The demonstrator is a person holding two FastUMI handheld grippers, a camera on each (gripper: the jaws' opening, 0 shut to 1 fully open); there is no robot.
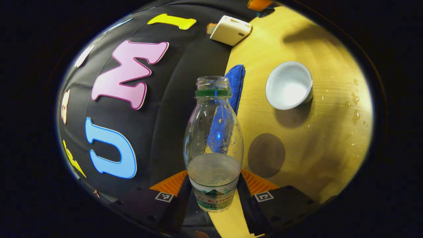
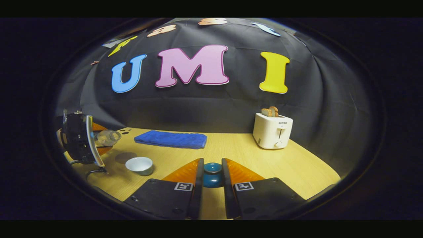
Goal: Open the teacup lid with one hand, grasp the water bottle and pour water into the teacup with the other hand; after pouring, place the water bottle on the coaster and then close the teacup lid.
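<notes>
The left hand-held gripper (image 1: 214,195) is clamped on the lower body of the water bottle (image 1: 213,145), both fingers pressing its sides. The bottle's long axis runs straight ahead of the fingers, uncapped mouth leading; in the right gripper view it lies tilted toward level. The open teacup (image 1: 289,85) stands on the desk (image 1: 317,138) ahead and to the right of that mouth, with droplets beyond it. To pour well, the mouth probably needs bringing over the cup's centre before tipping further, slowly. The right hand-held gripper (image 2: 212,177) grips the teacup lid (image 2: 212,175) by its knob, held above the desk.
</notes>
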